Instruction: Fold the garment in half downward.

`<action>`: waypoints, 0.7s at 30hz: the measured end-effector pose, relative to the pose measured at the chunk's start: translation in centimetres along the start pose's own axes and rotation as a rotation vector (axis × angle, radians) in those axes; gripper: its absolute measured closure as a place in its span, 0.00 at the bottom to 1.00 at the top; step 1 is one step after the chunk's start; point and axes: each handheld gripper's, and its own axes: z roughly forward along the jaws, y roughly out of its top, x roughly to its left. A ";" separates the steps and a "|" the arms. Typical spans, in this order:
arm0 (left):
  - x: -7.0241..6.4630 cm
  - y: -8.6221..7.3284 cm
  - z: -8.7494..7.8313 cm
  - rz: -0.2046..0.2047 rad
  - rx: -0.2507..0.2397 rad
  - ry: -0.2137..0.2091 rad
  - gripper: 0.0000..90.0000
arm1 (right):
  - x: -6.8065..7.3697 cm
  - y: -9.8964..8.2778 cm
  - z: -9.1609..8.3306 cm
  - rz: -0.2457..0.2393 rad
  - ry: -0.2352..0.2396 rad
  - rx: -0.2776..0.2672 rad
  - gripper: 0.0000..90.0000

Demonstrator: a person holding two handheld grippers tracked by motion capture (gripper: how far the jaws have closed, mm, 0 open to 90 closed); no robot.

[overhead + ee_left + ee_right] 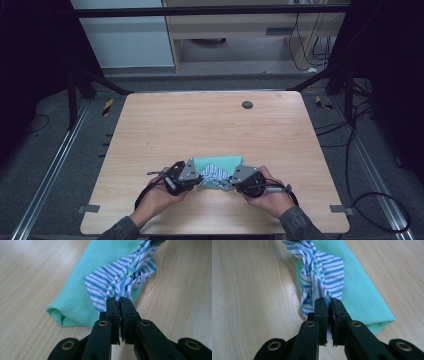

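Note:
A blue-and-white striped cloth [215,175] lies bunched on top of a folded green waffle-weave towel [220,162] near the table's front edge. My left gripper [197,179] is shut on one end of the striped cloth [117,282], which stretches away from its closed jaws over the green towel [82,295]. At the other end my right gripper [234,182] is shut on the same striped cloth [319,277], with the green towel [359,295] lying behind it. Both grippers point inward at each other, a hand around each.
The wooden table [210,125] has a small round dark grommet [247,104] near its far edge. Cables trail over the floor at the right [370,150]. A black frame post [345,85] stands beside each far corner.

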 end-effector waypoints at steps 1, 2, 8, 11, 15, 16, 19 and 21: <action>-0.1 -0.1 0.1 -0.005 -0.001 -0.006 0.96 | 0.1 -0.1 0.0 -0.003 0.004 0.004 0.94; -0.2 -0.2 0.1 -0.005 0.003 -0.011 0.96 | 0.2 -0.1 0.0 -0.004 0.010 0.005 0.94; -1.0 -0.6 0.4 0.030 0.040 -0.017 0.97 | 1.0 -0.7 0.4 -0.009 0.036 0.026 0.95; -1.2 -0.8 0.5 0.027 0.045 -0.028 0.97 | 1.2 -0.7 0.6 -0.011 0.041 0.040 0.95; -1.3 -1.3 0.6 0.017 0.050 -0.040 0.97 | 1.4 -0.5 0.5 -0.029 0.055 0.055 0.95; -1.3 -1.4 0.6 0.013 0.049 -0.044 0.97 | 1.5 -0.4 0.5 -0.038 0.058 0.058 0.95; -1.4 -1.6 0.7 0.010 0.050 -0.052 0.97 | 1.7 -0.3 0.4 -0.050 0.065 0.071 0.95; -1.4 -1.8 0.7 0.007 0.050 -0.057 0.97 | 1.9 -0.4 0.6 -0.063 0.072 0.083 0.95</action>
